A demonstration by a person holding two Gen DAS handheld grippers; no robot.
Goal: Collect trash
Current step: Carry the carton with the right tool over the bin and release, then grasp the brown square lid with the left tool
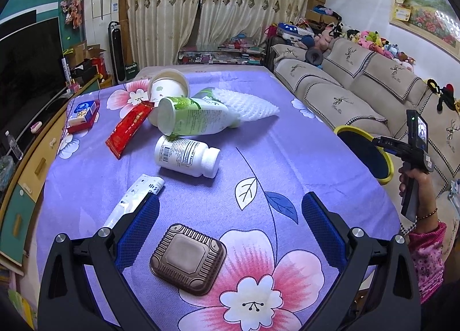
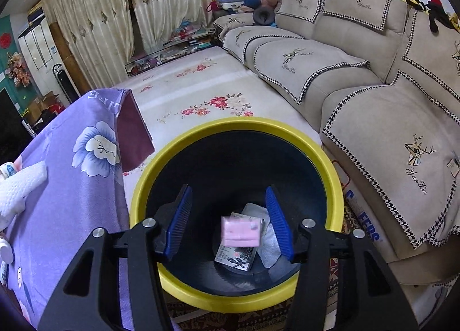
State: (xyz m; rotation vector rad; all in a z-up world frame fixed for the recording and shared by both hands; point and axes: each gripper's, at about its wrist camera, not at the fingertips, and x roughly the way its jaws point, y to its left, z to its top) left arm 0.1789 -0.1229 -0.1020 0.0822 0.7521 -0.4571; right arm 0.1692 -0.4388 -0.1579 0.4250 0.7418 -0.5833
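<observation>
While trash crowds the table [image 1: 330, 158], a yellow-rimmed bin [image 2: 330, 164] stands beside it.

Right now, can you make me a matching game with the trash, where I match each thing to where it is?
Things:
1. brown tray
2. pink packet
3. white pill bottle
4. red wrapper

Places:
A. inside the yellow-rimmed bin
B. on the cloth, between the left gripper fingers
C. lying on its side in the middle of the table
D. on the left, beside the fallen cups

Pairs: 1-B, 2-A, 3-C, 4-D
</observation>
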